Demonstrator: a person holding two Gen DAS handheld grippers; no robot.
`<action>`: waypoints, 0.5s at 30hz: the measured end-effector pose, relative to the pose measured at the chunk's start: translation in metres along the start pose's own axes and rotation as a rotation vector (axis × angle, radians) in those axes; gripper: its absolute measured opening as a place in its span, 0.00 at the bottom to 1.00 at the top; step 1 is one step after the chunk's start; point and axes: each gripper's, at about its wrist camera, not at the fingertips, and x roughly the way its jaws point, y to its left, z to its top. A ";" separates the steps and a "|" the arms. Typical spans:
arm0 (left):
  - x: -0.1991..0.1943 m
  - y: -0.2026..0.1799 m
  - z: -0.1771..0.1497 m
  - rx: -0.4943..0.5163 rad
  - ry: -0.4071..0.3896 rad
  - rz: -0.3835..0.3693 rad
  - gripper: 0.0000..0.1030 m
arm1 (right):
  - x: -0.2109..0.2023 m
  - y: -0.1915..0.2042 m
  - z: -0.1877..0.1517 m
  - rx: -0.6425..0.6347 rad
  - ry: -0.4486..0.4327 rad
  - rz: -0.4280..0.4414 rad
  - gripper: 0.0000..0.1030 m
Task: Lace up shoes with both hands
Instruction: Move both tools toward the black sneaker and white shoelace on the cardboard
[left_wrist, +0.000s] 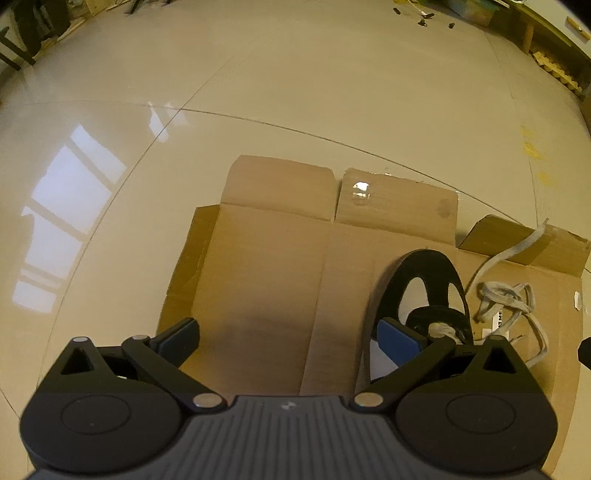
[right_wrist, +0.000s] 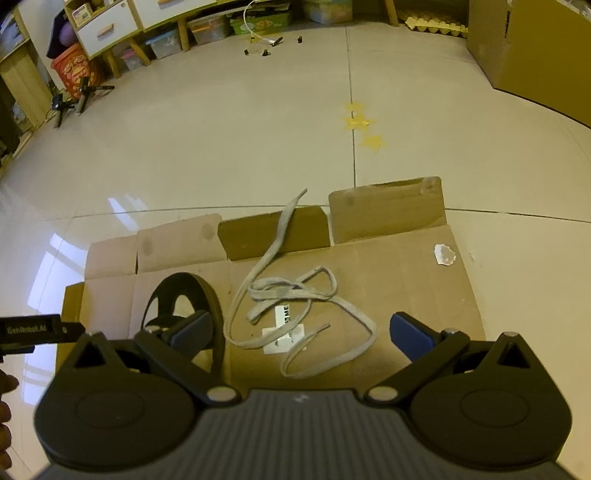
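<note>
Left wrist view: left gripper (left_wrist: 291, 341) spread wide, nothing between the blue pads (left_wrist: 400, 341). Flattened cardboard (left_wrist: 266, 266) lies on the glossy tiled floor (left_wrist: 184, 92). Black shoe (left_wrist: 424, 291) stands on the cardboard at about 3 o'clock of the gripper, just behind the right-hand finger. Grey shoelace (left_wrist: 506, 299) lies loose in a tangle further toward 3 o'clock, one end running up to 1 o'clock over a raised flap; whether any of it passes through the shoe's eyelets, cannot tell.

Right wrist view: right gripper (right_wrist: 301, 336) likewise released and empty. The shoe sits at 9 o'clock, partly behind the left-hand finger. The lace is coiled between the two fingers on the cardboard, over a white label (right_wrist: 284, 328). Yellow star stickers (right_wrist: 360, 122) on the floor at 12 o'clock.
</note>
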 end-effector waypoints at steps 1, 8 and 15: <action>0.000 0.000 -0.001 0.000 -0.001 -0.001 0.99 | 0.000 0.000 0.000 0.000 0.001 -0.001 1.00; -0.001 0.003 -0.006 -0.004 -0.004 -0.006 0.99 | 0.001 0.002 -0.002 -0.003 0.005 -0.004 1.00; -0.002 0.005 -0.009 -0.007 -0.002 -0.008 0.99 | 0.006 0.008 -0.002 -0.016 0.017 -0.007 1.00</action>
